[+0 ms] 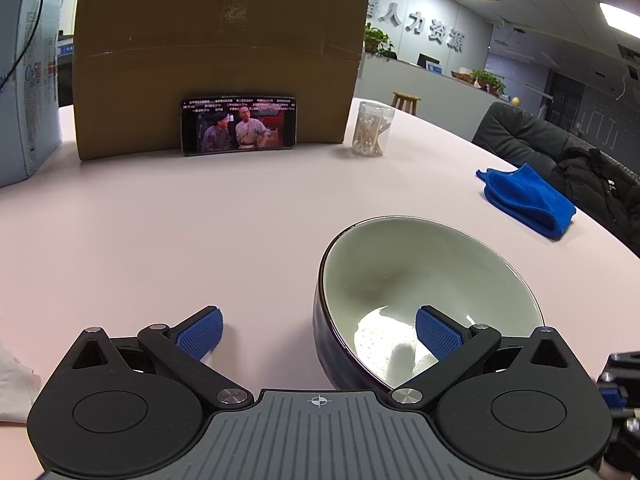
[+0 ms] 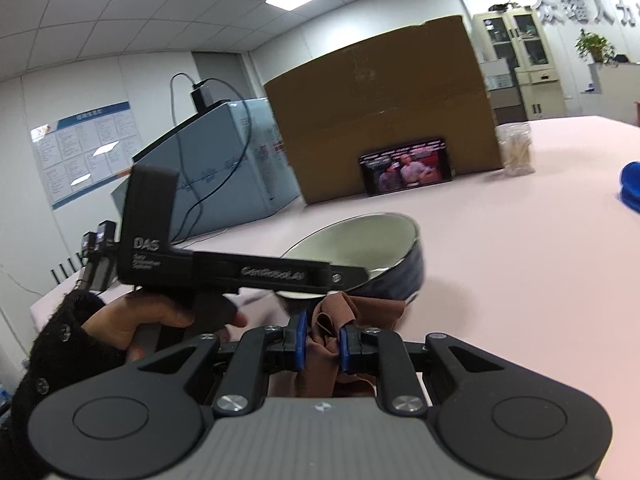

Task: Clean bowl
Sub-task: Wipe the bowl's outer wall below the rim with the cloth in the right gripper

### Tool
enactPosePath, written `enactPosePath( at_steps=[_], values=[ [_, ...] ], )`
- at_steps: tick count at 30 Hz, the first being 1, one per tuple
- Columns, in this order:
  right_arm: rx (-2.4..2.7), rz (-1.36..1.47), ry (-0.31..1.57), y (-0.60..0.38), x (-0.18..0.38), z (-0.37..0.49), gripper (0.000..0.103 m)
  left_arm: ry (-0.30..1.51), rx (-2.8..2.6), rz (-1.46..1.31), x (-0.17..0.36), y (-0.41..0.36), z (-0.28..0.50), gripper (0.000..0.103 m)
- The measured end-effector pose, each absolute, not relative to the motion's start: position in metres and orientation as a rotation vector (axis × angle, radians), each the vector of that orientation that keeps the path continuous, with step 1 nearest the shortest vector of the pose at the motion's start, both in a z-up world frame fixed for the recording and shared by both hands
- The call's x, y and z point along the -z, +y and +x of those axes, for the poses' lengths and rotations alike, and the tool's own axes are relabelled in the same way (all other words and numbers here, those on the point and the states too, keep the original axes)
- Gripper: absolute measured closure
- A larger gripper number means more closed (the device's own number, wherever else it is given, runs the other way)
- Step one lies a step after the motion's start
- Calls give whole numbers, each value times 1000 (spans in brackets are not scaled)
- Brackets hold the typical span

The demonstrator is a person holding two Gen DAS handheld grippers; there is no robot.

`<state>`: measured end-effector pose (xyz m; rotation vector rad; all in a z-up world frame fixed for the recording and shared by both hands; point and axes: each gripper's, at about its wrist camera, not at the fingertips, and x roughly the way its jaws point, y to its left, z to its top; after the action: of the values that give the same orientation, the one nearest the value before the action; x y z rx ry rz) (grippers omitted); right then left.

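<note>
A dark bowl [image 1: 432, 292] with a pale inside stands on the pink table [image 1: 200, 232], with white residue at its bottom. My left gripper [image 1: 318, 336] is open; one finger is outside the bowl's near wall and the other inside it. In the right wrist view the bowl [image 2: 384, 252] looks tilted, with the left gripper [image 2: 348, 276] at its rim. My right gripper [image 2: 323, 344] is shut on a brown cloth [image 2: 344, 312], just in front of the bowl.
A cardboard box [image 1: 216, 56] stands at the back with a phone [image 1: 239, 126] leaning on it. A jar of cotton swabs [image 1: 372, 128] is to its right. A blue cloth [image 1: 528, 200] lies near the table's right edge. A light blue box [image 1: 24, 80] is at the left.
</note>
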<state>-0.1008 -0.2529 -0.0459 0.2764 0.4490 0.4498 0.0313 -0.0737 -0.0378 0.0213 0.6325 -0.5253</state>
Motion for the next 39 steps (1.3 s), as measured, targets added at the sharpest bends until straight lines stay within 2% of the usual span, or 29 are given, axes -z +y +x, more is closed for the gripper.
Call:
enactPosePath(
  at_steps=[39],
  values=[
    [-421,251,442,-255,42,-101,86,631,553,16,38,-71,30,0]
  ],
)
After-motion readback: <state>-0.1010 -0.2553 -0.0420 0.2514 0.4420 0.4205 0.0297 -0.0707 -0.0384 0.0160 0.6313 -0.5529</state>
